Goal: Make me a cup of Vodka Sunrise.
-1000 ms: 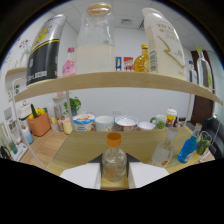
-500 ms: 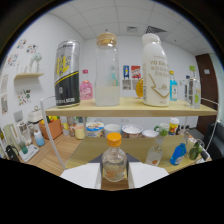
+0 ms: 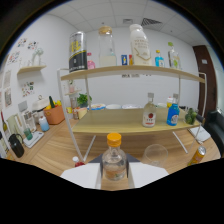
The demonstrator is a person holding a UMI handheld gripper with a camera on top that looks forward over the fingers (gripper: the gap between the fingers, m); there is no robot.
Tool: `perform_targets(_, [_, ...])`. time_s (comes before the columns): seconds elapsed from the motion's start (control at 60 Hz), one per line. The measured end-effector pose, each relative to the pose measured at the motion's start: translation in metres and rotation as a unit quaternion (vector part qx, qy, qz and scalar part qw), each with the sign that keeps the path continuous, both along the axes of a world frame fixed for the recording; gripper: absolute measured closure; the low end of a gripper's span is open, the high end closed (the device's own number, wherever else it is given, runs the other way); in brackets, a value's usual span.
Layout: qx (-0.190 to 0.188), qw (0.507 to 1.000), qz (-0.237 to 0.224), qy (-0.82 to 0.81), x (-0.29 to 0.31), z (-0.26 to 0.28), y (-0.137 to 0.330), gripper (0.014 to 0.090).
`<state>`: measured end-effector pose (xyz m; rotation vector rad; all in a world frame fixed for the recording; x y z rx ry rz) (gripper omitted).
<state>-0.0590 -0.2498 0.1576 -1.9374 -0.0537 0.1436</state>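
the claw [image 3: 114,172] is clenched on a small clear bottle [image 3: 114,159] with an orange cap, its two white fingers [image 3: 82,176] pressing the bottle's sides. just beside the bottle stands a wine glass [image 3: 155,153] on the wooden desk [image 3: 60,157]. beyond them a two-level shelf [image 3: 130,73] carries a black can [image 3: 77,51] and tall bottles on top, and a blue bottle [image 3: 172,114] on the lower board.

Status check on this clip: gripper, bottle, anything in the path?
Gripper shut on small clear bottle with orange cap, held upright. Empty glass just ahead, to the right, on the wooden table. Nothing between bottle and glass.
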Motion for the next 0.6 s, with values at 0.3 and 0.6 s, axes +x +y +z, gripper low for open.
perform_targets(0.3, [-0.06, 0.998, -0.01, -0.02, -0.012, -0.098, 0.047, 0.0691])
perform_targets(0.6, [-0.11, 0.994, -0.011, -0.027, -0.019, -0.141, 0.055, 0.069])
